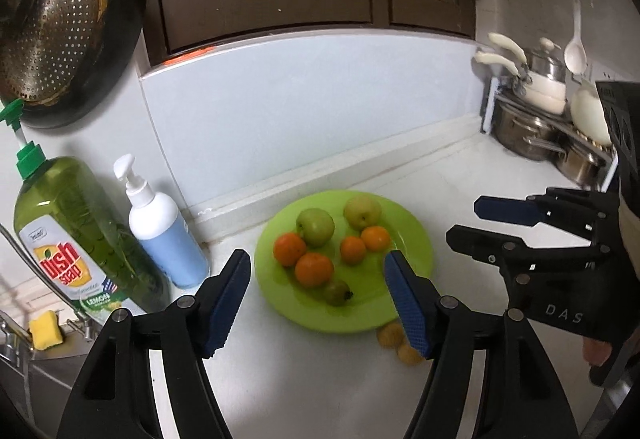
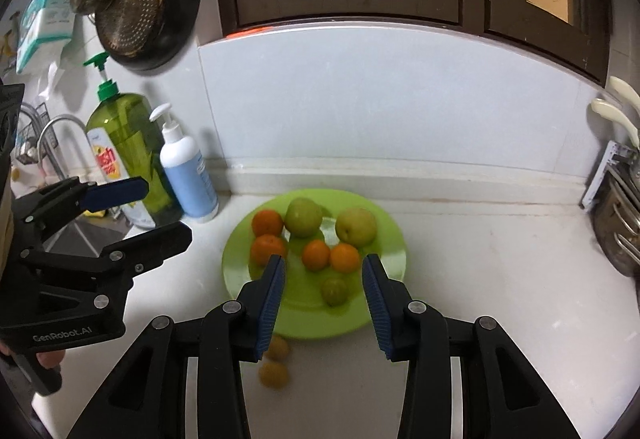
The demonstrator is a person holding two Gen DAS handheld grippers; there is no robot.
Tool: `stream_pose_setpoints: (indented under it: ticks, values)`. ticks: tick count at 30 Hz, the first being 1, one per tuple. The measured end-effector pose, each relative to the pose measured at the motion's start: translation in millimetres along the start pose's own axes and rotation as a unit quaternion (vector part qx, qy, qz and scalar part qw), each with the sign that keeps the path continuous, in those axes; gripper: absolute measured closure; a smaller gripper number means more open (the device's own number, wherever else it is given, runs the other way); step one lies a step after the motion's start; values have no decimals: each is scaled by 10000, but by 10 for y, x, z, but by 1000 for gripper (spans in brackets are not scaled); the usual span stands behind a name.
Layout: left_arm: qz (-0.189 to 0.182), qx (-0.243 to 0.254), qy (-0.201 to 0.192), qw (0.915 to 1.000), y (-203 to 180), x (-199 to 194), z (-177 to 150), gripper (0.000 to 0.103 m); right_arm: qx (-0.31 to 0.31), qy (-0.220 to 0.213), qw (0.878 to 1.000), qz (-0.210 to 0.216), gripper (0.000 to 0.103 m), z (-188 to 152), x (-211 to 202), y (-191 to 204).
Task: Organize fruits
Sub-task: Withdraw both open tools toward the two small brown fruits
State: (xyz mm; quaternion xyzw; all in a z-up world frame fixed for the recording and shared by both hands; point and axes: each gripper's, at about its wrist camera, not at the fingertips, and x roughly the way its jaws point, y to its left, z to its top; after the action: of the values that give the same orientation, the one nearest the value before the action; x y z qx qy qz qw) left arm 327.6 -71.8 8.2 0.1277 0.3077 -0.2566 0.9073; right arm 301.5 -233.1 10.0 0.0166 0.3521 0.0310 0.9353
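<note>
A green plate point(image 1: 412, 251) point(image 2: 384, 291) sits on the white counter and holds several oranges point(image 1: 314, 269) point(image 2: 316, 255), two green apples point(image 1: 315, 227) point(image 2: 303, 217) and a small green fruit point(image 1: 337, 291) point(image 2: 334, 290). Two small yellow fruits point(image 1: 390, 335) point(image 2: 274, 375) lie on the counter just in front of the plate. My left gripper point(image 1: 316, 299) is open and empty above the plate's near edge. My right gripper point(image 2: 324, 299) is open and empty over the plate's near side; it also shows in the left wrist view point(image 1: 464, 221), to the right of the plate.
A green dish soap bottle point(image 1: 76, 239) point(image 2: 128, 151) and a white pump bottle point(image 1: 164, 231) point(image 2: 188, 175) stand left of the plate beside the sink point(image 1: 24, 351). Pots point(image 1: 540, 119) sit on a rack at the right. A pan with a strainer point(image 1: 60, 39) hangs on the wall.
</note>
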Motion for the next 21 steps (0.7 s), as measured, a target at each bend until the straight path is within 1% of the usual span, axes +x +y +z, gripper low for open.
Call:
stream_pose_setpoints:
  ticks: [3, 6, 11, 16, 18, 20, 21]
  values:
    - [-13, 84, 42, 10000, -48, -23, -114, 35, -15, 84, 10000, -1, 62, -107, -14, 61]
    - [-113, 125, 73, 9998, -59, -26, -223, 35, -8, 216, 9998, 34, 62, -253, -13, 133]
    - [-230, 396, 115, 9989, -64, 2, -422, 35, 7, 524, 9986, 103, 62, -505, 69, 241]
    - [-515, 545, 277, 9968, -20, 112, -578, 35, 2, 836, 9963, 190, 62, -692, 234, 349]
    - [-627, 606, 367, 9955, -3, 179, -617, 37, 3, 970, 9949, 273, 62, -752, 325, 388]
    - [-742, 666, 487, 9938, 8, 254, -664, 44, -9, 1082, 9937, 306, 62, -797, 403, 413]
    - [-797, 699, 543, 9929, 12, 288, -685, 44, -7, 1127, 9931, 311, 62, -813, 440, 417]
